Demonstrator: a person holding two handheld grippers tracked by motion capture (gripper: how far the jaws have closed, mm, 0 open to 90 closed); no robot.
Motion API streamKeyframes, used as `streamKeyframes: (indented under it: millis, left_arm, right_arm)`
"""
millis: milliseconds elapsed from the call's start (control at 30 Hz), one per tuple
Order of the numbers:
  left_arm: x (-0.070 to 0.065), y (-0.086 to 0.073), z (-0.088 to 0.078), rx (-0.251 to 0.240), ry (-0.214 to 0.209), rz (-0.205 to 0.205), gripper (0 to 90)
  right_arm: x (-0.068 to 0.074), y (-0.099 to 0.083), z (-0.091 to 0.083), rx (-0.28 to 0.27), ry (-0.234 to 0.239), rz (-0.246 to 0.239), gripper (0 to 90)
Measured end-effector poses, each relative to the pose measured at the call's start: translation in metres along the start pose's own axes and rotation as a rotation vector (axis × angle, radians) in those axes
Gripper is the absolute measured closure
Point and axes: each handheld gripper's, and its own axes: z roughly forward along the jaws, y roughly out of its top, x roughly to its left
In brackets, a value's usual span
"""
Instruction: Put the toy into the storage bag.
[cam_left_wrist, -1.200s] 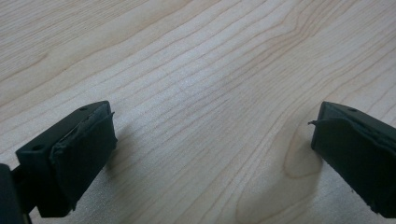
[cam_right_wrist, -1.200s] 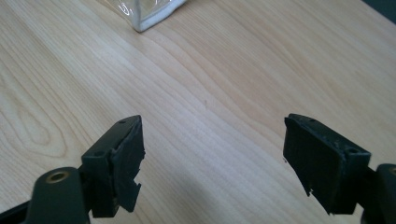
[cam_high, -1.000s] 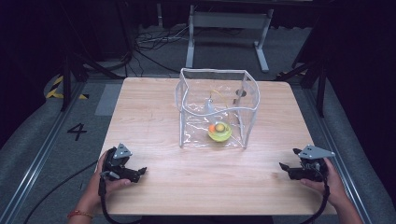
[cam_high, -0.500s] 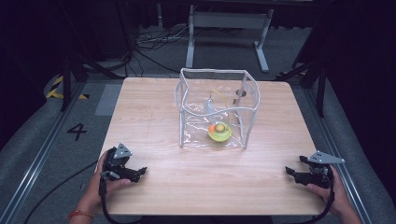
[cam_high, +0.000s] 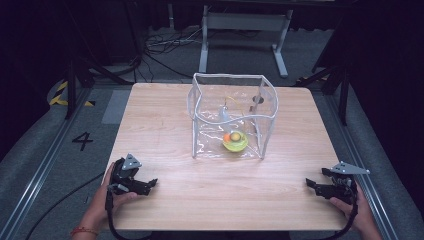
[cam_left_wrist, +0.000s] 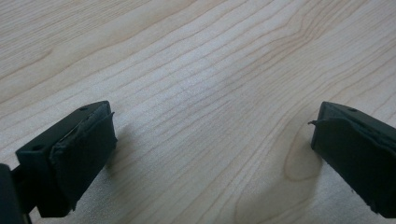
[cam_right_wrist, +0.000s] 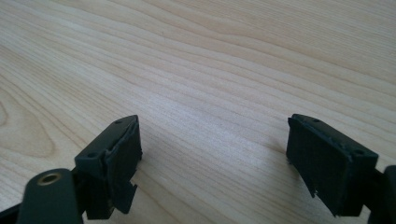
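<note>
High view, left gripper (cam_high: 150, 184): on the wooden table (cam_high: 165, 125) at 7 o'clock, jaws apart, nothing between.
High view, right gripper (cam_high: 314, 184): at 5 o'clock, jaws apart.
High view, clear plastic box (cam_high: 231, 116): table centre (open-topped), holding a yellow-green bowl (cam_high: 235, 142) with an orange ball (cam_high: 227, 137).
Left gripper view: jaws wide over bare wood.
Right gripper view: jaws wide, wood between.

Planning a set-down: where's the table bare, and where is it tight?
Bare wood on the table left of the clear bag, a narrower strip on its right, and the front band between left gripper and right gripper. Tight only inside the bag, around the green bowl.
</note>
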Motion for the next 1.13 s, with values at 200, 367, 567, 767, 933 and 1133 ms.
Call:
streamKeyframes:
  millis: [200,367,567,767,933,1133]
  left_arm:
    - [0.0,0.0002,0.0001,0.0,0.002,0.0,0.1]
    - [-0.0001,0.0002,0.0001,0.0,0.004,-0.001,0.1]
    - [-0.0001,0.0002,0.0001,0.0,0.004,-0.001,0.1]
    - [-0.0001,0.0002,0.0001,0.0,0.004,-0.001,0.1]
    - [-0.0006,0.0,0.0,0.0,0.008,-0.006,0.0]
    - [-0.0006,0.0,0.0,0.0,0.008,-0.006,0.0]
  right_arm:
    - [-0.0002,0.0001,0.0003,0.002,-0.005,0.003,16.6]
    - [-0.0002,0.0002,0.0005,0.003,-0.01,0.006,15.5]
    - [-0.0001,0.0003,0.0008,0.003,-0.013,0.008,14.8]
    - [-0.0001,0.0004,0.0008,0.007,-0.016,0.014,14.4]
    - [-0.0001,0.0004,0.0008,0.007,-0.016,0.014,14.3]
    - [-0.0002,0.0004,0.001,0.006,-0.016,0.013,14.2]
